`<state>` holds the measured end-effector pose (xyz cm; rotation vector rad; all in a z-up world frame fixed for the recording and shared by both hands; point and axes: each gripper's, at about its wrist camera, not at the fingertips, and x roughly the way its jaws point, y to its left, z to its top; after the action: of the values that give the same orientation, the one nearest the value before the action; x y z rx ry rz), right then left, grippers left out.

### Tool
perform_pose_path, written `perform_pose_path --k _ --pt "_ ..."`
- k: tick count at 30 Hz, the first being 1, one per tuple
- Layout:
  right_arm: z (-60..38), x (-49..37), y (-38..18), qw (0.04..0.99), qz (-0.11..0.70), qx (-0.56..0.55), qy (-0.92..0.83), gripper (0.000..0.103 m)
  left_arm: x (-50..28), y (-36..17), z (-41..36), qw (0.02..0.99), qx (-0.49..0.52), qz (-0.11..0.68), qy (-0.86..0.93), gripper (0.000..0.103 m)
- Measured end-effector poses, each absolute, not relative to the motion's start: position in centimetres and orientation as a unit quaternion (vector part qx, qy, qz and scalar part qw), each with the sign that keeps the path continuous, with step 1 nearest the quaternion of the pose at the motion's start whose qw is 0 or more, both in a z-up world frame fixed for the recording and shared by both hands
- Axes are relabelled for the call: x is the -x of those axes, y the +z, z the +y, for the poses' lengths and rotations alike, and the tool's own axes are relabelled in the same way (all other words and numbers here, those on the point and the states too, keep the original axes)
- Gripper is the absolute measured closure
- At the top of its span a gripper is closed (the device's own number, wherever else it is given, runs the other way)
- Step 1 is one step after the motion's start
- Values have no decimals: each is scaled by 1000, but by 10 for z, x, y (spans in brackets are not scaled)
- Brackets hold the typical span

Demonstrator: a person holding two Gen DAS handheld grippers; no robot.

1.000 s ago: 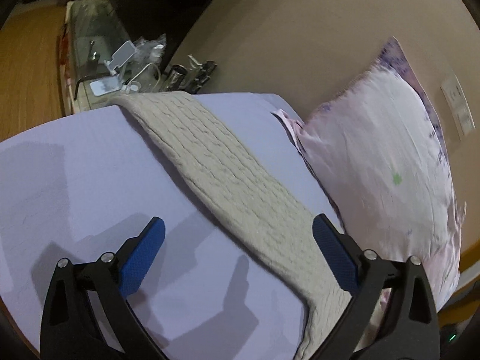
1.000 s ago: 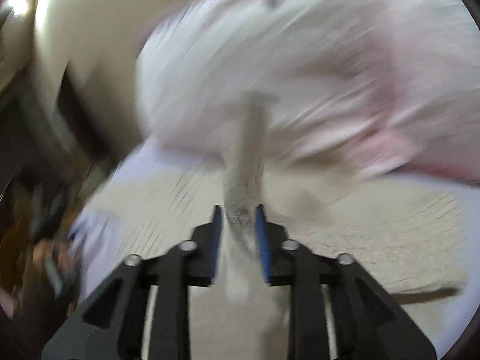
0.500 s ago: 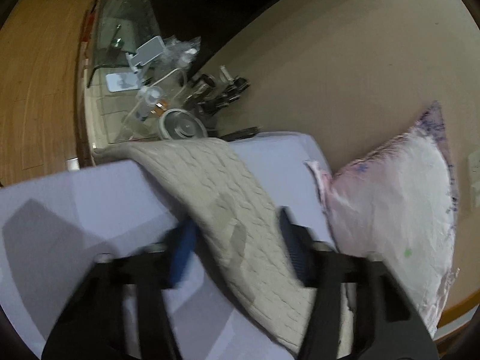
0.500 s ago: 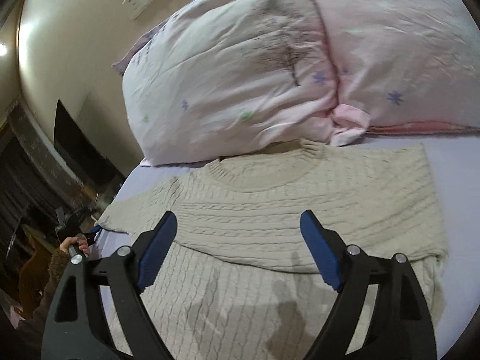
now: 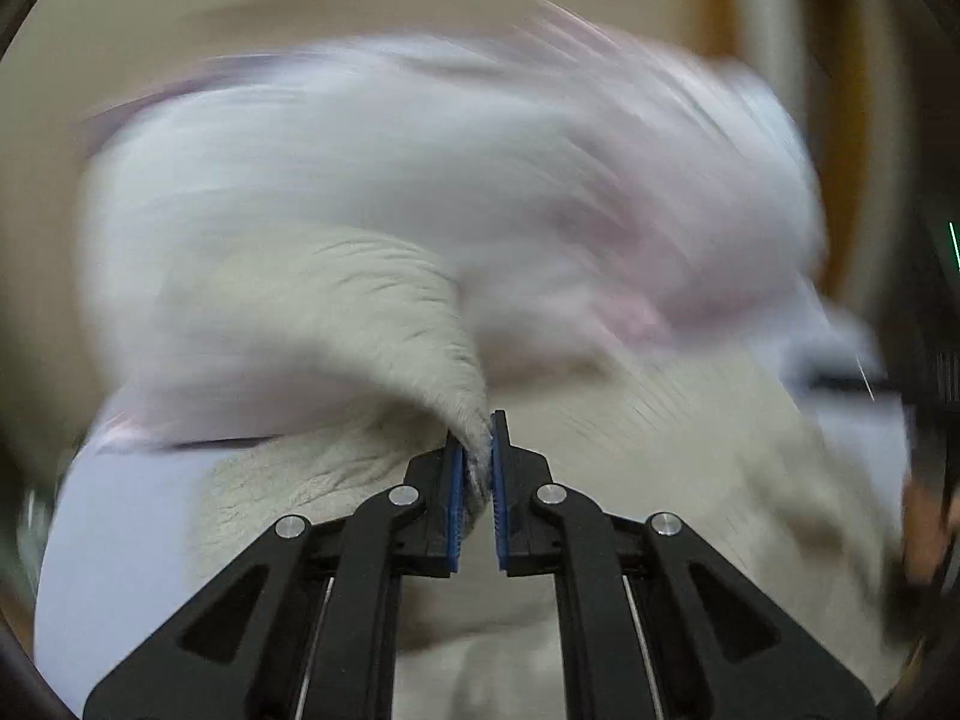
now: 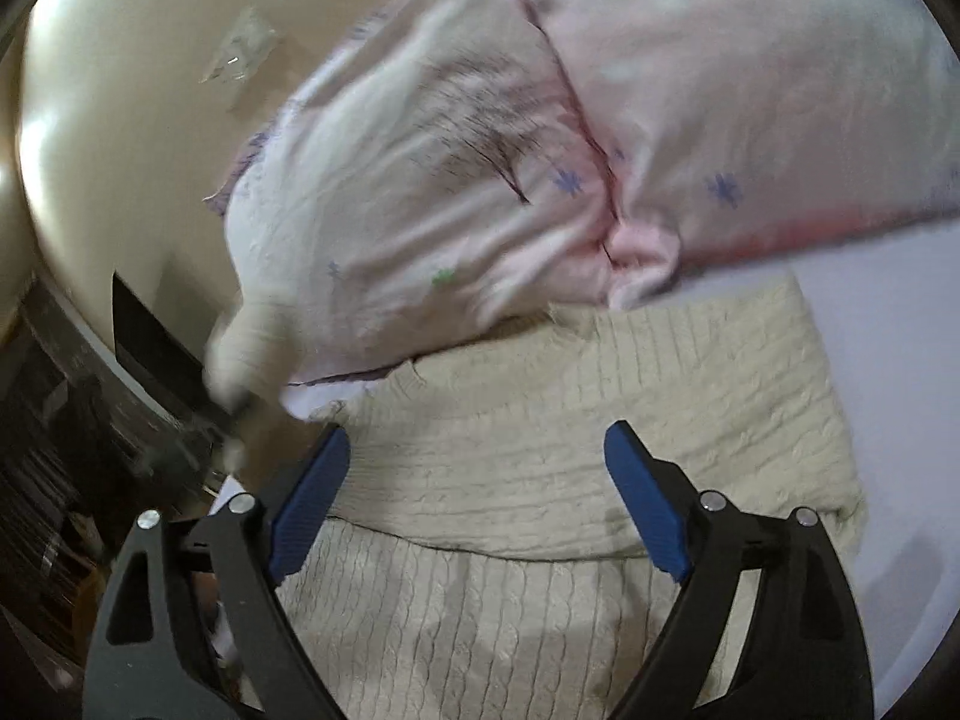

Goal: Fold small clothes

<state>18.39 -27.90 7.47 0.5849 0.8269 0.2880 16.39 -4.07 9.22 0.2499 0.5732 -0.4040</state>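
Nowhere do we find a brand, label or readable writing. Starting at the left, our left tongs [image 5: 477,468] are pressed together on a sleeve [image 5: 384,312] of the cream cable-knit sweater [image 6: 558,480], pinching its cuff between the blue pads [image 5: 456,498]; the sleeve arcs up and away to the left, and the view around it is heavily smeared. Half a second ago these tongs were only partly closed over the sleeve as it lay flat on the bed. Moving right, our right tongs [image 6: 477,492] hang spread wide above the sweater, holding nothing, as they did half a second ago. The sweater lies on the lavender bed sheet [image 6: 888,372], its lower part folded up over the chest, collar just below the pink pillows [image 6: 456,180].
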Motion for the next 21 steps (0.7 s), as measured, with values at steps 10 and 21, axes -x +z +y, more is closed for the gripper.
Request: perform_pose_path --k 10,21 --pt "-324 -194 39 830 443 -329 79 37 -133 72 6 916 -75 330 -215 78" --pt "-298 -218 20 845 468 -256 45 92 -55 27 154 887 139 418 -138 63"
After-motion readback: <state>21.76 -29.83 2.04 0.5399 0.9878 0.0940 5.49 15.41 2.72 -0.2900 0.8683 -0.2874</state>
